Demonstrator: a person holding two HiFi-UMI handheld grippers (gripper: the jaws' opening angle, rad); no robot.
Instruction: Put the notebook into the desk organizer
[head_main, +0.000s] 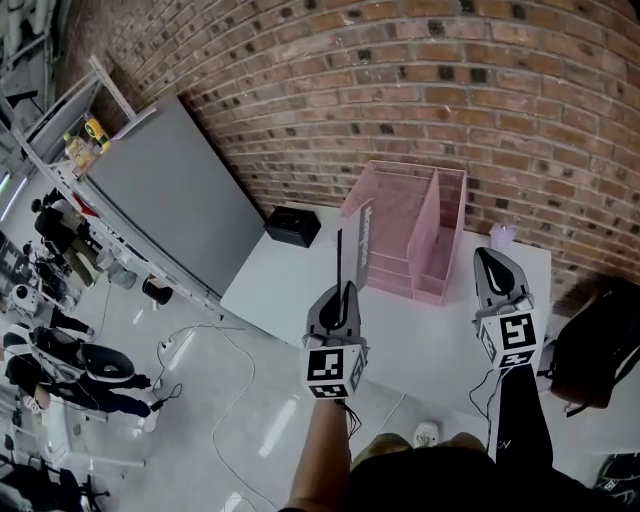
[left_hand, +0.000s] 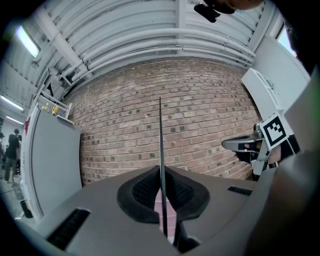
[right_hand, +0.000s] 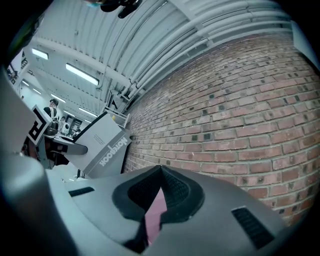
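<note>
- Head view: the left claw (head_main: 344, 292) holds the notebook (head_main: 358, 238) upright by its lower edge, over the white bench (head_main: 420, 340).
- The notebook is just in front of the left end of the pink organizer (head_main: 405, 215); its upper part overlaps the organizer's left wall in the picture (it is in no compartment).
- The organizer stands at the back of the bench, against the brick wall (head_main: 400, 90), with its mesh compartments facing the person.
- The right claw (head_main: 491, 256) is over the bench's right side, just right of the organizer and well apart from the notebook.
- A black box (head_main: 292, 225) sits at the bench's far left corner, and a black bag (head_main: 598, 350) lies off the bench to the right.
- Left gripper view: the left claw (left_hand: 161, 170) is clamped on the notebook (left_hand: 160, 135), which shows edge-on as a thin dark line rising straight up against the bricks. The right claw (left_hand: 235, 144) shows at the right of this picture.
- Right gripper view: the right claw (right_hand: 160, 169) has its tips together and nothing between them (the pink low in the gap is the organizer (right_hand: 156, 210) beyond).
- The same view shows the notebook (right_hand: 107, 150) off to the left, its grey cover tilted, with the left claw (right_hand: 80, 148) below it.
</note>
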